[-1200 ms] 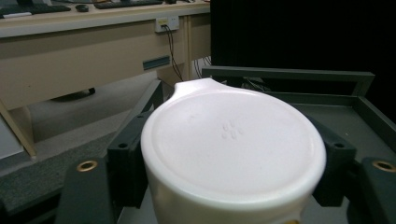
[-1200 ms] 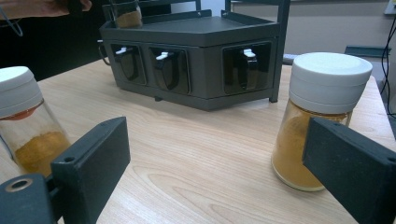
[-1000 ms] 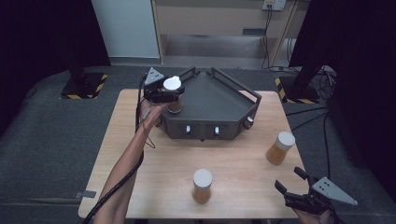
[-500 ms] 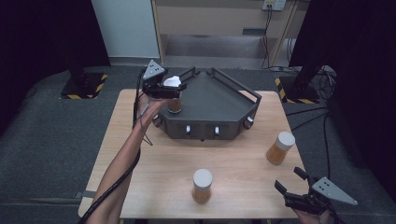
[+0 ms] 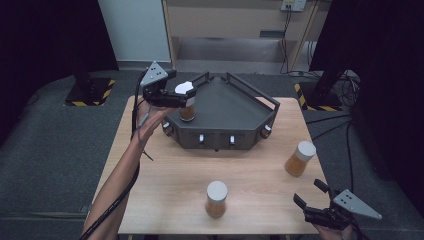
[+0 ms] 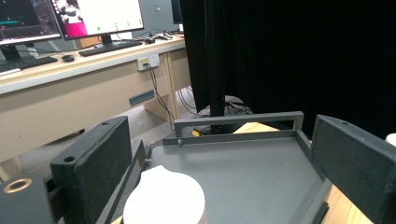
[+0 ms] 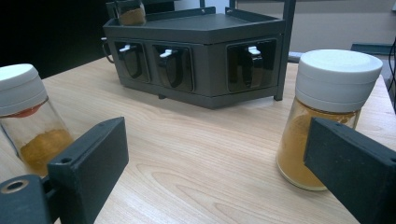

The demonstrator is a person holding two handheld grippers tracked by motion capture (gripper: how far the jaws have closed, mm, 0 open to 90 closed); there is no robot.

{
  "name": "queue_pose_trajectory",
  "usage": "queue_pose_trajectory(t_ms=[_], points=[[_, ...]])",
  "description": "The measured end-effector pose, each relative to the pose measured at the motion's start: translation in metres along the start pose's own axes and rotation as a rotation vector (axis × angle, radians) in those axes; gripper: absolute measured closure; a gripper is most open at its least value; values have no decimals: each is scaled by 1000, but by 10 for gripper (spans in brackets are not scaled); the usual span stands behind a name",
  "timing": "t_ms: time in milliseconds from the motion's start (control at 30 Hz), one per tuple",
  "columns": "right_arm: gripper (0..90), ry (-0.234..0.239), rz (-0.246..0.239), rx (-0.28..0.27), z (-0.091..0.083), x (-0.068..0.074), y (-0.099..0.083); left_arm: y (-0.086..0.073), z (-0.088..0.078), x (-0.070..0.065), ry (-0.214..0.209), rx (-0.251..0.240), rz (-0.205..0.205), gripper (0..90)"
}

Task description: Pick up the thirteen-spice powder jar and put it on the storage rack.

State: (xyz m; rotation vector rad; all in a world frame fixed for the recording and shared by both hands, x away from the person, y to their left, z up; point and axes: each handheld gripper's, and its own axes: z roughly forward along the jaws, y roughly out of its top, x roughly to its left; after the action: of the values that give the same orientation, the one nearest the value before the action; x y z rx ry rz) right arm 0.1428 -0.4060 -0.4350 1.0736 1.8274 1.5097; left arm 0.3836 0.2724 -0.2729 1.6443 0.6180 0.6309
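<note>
Honestly there's nothing readable here. The monitors (image 6: 70, 18) in the left gripper view have stuff on screen, but it's too small and blurry to make out. The jars (image 7: 327, 116) and the rack (image 7: 196, 56) carry no labels.

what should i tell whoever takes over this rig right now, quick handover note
Left gripper: jaws have just been opening, now open above the jar on the rack, clear of its white lid.
Right gripper: open, holding nothing, at the near right corner of the table.
Done: one spice jar stands on the left end of the dark rack.
Left: the near middle jar and the right jar both stand on the table, probably next for the rack.
</note>
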Motion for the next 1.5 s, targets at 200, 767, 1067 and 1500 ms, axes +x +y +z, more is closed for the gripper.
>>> queue_pose_trajectory(t_ms=[200,767,1067,1500], points=[[53,3,-7,13,1,1,2,-4,-21,-5,-29,-16,6,46],[48,10,0,27,2,0,3,-29,-73,-15,-117,-8,11,46],[51,13,-14,29,4,1,4,-57,-91,-27,-145,-37,-21,46],[54,12,-16,23,2,1,3,-97,-120,-56,-114,-82,-41,46]])
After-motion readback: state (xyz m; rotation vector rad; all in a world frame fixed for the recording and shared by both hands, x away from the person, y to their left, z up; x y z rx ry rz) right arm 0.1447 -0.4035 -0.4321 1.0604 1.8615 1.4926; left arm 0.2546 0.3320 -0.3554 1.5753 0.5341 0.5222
